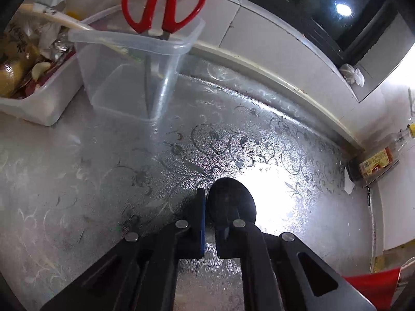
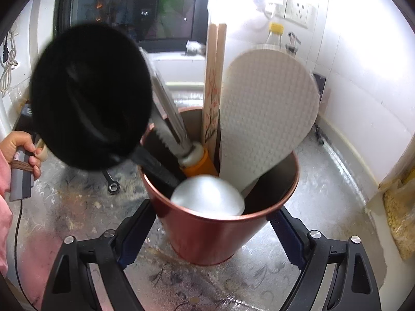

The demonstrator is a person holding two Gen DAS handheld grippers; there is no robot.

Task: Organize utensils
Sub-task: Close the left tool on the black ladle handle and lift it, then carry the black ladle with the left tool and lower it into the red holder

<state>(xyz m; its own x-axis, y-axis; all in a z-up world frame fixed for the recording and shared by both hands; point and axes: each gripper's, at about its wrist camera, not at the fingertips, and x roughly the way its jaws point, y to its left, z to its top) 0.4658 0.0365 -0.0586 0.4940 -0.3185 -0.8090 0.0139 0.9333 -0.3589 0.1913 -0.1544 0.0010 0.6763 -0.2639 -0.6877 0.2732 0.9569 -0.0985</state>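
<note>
Start with the clear plastic tub (image 1: 135,70) as your landmark. To its left, touching it, sits a white tray (image 1: 39,108) of foil and food scraps, which crowds that side. Red-handled scissors (image 1: 164,2) already stand blade-down in the tub's far corner, and a pale wooden handle (image 1: 55,18) leans over its near-left rim, so the tub looks like the sorting bin. Toward you and to the right of the tub, well apart from it, your left gripper (image 1: 210,215) has its jaws drawn nearly together on the neck of a dark spoon (image 1: 232,202), the bowl sticking out ahead over the foil-covered counter (image 1: 90,181). The path back to the tub looks open.

Your right gripper (image 2: 205,230) stands wide, its fingers hugging the copper cup (image 2: 215,235), probably to steady it. The cup is packed: a black ladle (image 2: 88,98) leaning left, chopsticks (image 2: 214,85), a white rice paddle (image 2: 267,114), a white spoon bowl (image 2: 207,197). A hand (image 2: 23,150) shows at the far left.
</note>
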